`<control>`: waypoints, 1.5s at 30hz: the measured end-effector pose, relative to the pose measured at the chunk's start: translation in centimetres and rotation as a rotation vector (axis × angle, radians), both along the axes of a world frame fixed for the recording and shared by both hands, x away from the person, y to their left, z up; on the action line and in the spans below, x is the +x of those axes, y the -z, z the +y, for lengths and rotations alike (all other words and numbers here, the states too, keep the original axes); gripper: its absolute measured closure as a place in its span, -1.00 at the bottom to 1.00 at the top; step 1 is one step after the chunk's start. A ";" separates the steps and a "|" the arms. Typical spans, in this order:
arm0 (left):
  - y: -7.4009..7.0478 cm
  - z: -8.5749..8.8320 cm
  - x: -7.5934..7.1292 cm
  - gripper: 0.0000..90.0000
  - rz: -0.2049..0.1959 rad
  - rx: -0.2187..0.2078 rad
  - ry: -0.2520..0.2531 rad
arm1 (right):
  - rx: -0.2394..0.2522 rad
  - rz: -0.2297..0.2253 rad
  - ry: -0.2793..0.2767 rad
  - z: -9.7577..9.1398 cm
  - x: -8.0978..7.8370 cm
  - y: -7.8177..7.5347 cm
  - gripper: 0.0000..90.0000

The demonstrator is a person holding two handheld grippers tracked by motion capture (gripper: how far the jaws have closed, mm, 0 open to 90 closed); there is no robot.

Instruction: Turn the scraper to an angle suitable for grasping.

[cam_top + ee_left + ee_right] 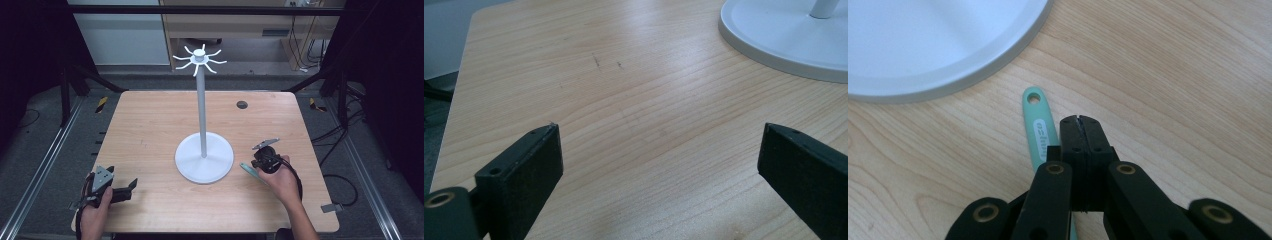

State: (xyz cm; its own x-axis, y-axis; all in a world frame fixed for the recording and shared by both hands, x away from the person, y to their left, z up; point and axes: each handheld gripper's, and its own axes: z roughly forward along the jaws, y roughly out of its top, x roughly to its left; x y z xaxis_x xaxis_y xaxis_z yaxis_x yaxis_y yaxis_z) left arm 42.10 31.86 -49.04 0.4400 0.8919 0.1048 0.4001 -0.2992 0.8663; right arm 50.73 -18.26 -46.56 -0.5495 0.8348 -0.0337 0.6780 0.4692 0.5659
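Stand (204, 150) sits mid-surface (150, 125), white, round base, tall pole, hooks up top. Left hand-held gripper (127, 189) is down near the left front corner, lying low with jaws spread wide, nothing between them. Right hand-held gripper (1081, 131) is toward the right front, just right of the base, jaws clenched together with nothing in them. A green handle (1038, 127) lies flat right beside its jaws, its hole end pointing at the base.

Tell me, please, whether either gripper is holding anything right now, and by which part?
Neither holds anything. The left gripper is open over bare table. The right gripper is shut beside the green handle, not around it.
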 end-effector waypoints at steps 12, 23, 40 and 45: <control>0.0 -0.2 0.0 -0.91 0.002 0.011 0.006 | -0.031 0.021 -0.037 0.8 -0.2 -0.8 1.00; 0.1 -0.3 0.1 -0.91 0.007 0.009 0.009 | -0.099 0.065 -0.069 1.8 0.5 -1.3 0.87; 0.2 -0.2 0.1 -0.91 0.010 0.017 0.000 | -0.137 0.184 -0.115 2.6 2.2 -0.8 0.45; 0.1 -0.1 0.2 -0.91 0.011 0.018 -0.002 | -0.149 0.202 -0.126 2.9 2.5 -0.5 0.43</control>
